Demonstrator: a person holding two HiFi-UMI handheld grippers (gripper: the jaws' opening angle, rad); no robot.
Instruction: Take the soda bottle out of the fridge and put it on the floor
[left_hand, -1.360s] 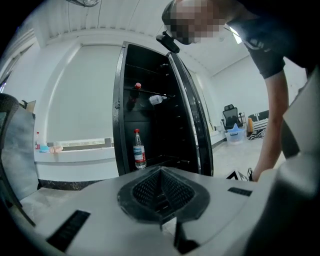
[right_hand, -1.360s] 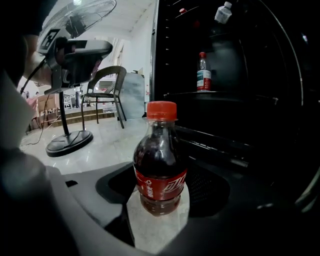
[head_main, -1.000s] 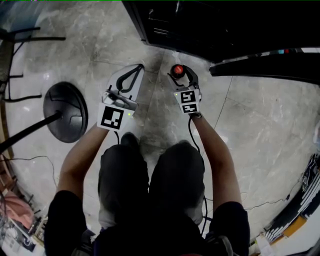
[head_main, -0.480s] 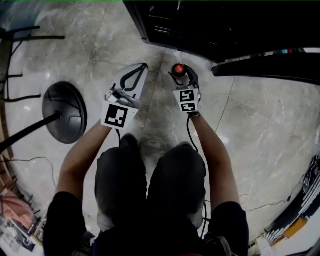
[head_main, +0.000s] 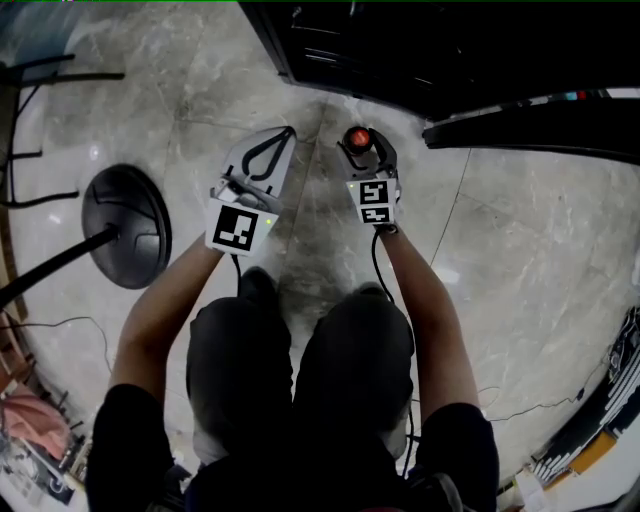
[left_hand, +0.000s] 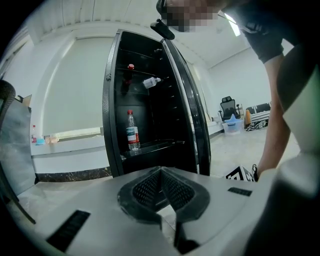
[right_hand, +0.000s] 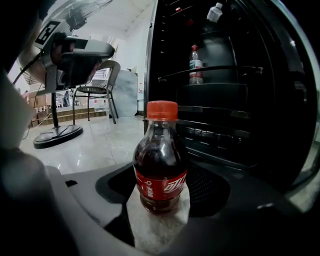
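Head view shows the pale marble floor (head_main: 530, 250) under you and the black fridge (head_main: 450, 50) standing open at the far side. A round black stand base (head_main: 125, 225) sits to your left. Your left gripper (head_main: 285, 132) has its jaws pinched together with nothing in them. Your right gripper (head_main: 365, 148) grips the soda bottle (right_hand: 161, 160) upright by its sides, jaws spread wide around it. The bottle is outside the fridge, just in front of the opening; whether its base touches the floor cannot be told. A water bottle (left_hand: 132, 131) stands on a fridge shelf.
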